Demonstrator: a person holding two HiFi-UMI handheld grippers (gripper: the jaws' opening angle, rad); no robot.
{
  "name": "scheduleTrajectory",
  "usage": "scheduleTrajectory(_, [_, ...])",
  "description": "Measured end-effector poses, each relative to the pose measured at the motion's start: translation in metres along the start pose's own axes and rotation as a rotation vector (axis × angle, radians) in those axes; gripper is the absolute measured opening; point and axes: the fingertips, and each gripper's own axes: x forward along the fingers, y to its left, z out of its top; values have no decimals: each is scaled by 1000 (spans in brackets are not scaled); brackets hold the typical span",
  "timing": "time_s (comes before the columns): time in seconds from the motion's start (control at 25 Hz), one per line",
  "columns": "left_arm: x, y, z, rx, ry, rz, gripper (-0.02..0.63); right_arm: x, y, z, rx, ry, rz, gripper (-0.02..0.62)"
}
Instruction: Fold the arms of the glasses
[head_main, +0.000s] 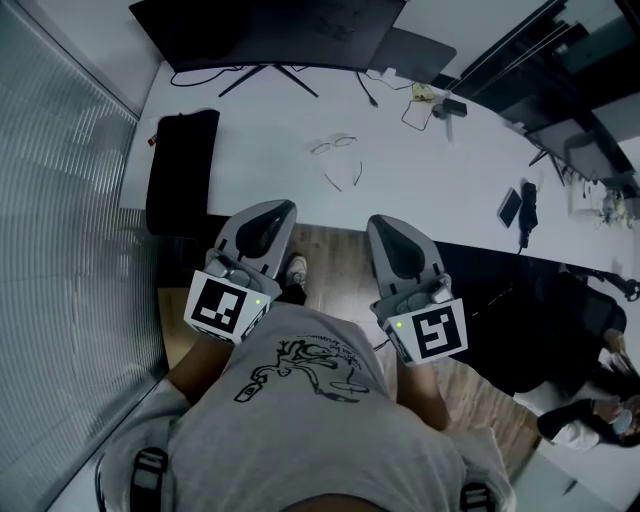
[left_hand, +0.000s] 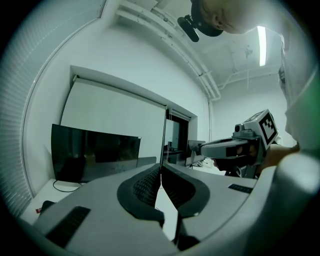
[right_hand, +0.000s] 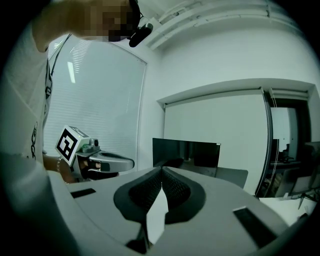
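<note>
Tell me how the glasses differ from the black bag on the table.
The glasses are thin, pale wire, while the black bag is bulky and solidly dark. The glasses lie mid-table with their arms spread open toward the person, and the black bag lies along the table's left edge. Both rest on the white table, untouched.

Table: white.
Glasses: thin grey frame.
Monitor: black.
Bag: black.
Left hand-held gripper, right hand-held gripper: grey, black pads, black-and-white square markers.
Shirt: grey, black graphic.
Floor: brown wood grain.
Blind: pale grey, fine ribbed lines.
</note>
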Motion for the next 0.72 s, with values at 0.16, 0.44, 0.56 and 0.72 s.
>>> scheduleTrajectory(0.16, [15,20,-14,-1,40,-18,25,20,-8,-14,-1,50,-8,9])
scheduleTrajectory(0.44, [43,40,-30,-12,87,-48,25,47,-30,-12,30,13,-56,9])
scheduleTrajectory(0.56, [57,43,-31,-5,68,-60,25,51,-40,-18,36,23,-68,9])
scheduleTrajectory(0.72, [71,42,-40,19,74,-64,25,46,-51,-41,14,82,-62,9])
